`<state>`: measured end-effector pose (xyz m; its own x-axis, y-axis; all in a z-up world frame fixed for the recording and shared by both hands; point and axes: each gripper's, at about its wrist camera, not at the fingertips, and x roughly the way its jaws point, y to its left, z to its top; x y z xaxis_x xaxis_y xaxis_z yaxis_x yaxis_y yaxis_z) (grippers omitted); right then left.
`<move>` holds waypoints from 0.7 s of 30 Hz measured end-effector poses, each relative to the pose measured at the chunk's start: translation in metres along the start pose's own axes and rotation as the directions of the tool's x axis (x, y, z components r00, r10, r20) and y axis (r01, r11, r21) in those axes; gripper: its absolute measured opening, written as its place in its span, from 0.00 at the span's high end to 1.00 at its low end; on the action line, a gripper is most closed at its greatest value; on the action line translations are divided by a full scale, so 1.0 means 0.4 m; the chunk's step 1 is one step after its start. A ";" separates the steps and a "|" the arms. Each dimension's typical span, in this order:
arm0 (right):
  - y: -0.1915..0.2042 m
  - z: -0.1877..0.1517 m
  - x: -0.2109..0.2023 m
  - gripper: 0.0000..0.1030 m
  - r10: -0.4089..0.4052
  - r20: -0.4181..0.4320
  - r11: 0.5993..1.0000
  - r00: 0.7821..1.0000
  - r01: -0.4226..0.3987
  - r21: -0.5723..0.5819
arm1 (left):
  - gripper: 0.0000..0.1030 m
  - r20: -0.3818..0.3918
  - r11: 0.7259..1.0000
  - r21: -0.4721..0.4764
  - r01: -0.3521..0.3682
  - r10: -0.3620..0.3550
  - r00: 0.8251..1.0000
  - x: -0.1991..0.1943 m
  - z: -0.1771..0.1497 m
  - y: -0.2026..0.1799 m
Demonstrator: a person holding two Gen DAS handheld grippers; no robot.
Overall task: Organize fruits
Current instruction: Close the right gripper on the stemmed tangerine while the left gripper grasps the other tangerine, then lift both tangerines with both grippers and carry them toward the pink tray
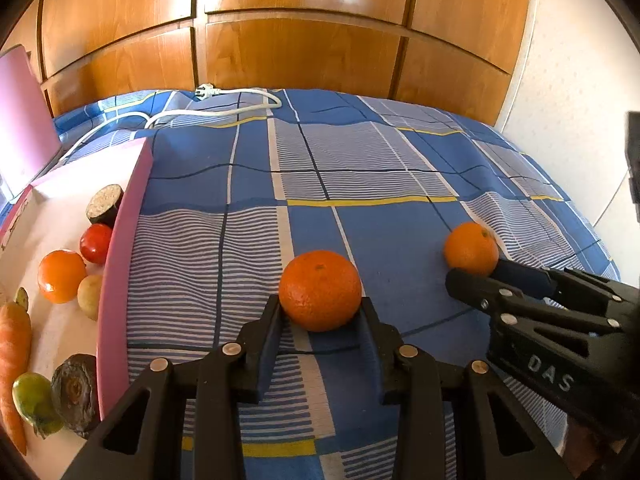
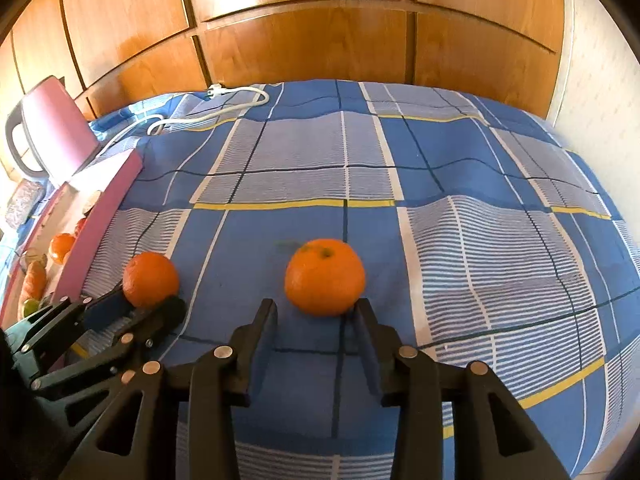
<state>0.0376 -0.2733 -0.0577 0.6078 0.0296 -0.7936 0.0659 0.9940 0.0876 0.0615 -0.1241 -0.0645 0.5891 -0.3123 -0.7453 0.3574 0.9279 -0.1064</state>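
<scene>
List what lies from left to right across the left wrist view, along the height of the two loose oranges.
Carrot → orange in the pink box → pink box wall → orange between the left gripper's fingers → orange at the right gripper.

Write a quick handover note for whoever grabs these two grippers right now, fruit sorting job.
Left gripper: open, fingers either side of the darker orange on the bedspread, not yet closed.
Right gripper: open, fingertips at the lighter orange, not gripped.
Pink box to the left already holds an orange, tomato, carrot and other produce.
Done: box partly filled.
Left: close on each orange, lift, place both in the box.
</scene>
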 end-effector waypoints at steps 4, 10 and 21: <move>0.001 0.013 0.009 0.61 -0.027 0.008 1.000 1.000 0.027 0.013 | 0.63 0.001 1.000 -0.007 0.009 -0.008 1.000 -0.001 0.001 0.003; 0.012 0.025 0.026 0.61 -0.062 0.022 0.998 0.998 0.062 -0.001 | 0.63 0.003 1.000 -0.012 0.017 -0.017 1.000 -0.001 0.001 0.006; 0.000 0.009 0.025 0.61 -0.037 0.065 0.999 0.997 0.036 0.018 | 0.63 0.015 1.000 -0.004 0.010 -0.010 1.000 -0.002 -0.004 0.003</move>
<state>0.0467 -0.2735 -0.0635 0.6554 -0.0139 -0.7551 0.1020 0.9923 0.0702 0.0602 -0.1223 -0.0650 0.5960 -0.3247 -0.7344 0.3607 0.9254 -0.1165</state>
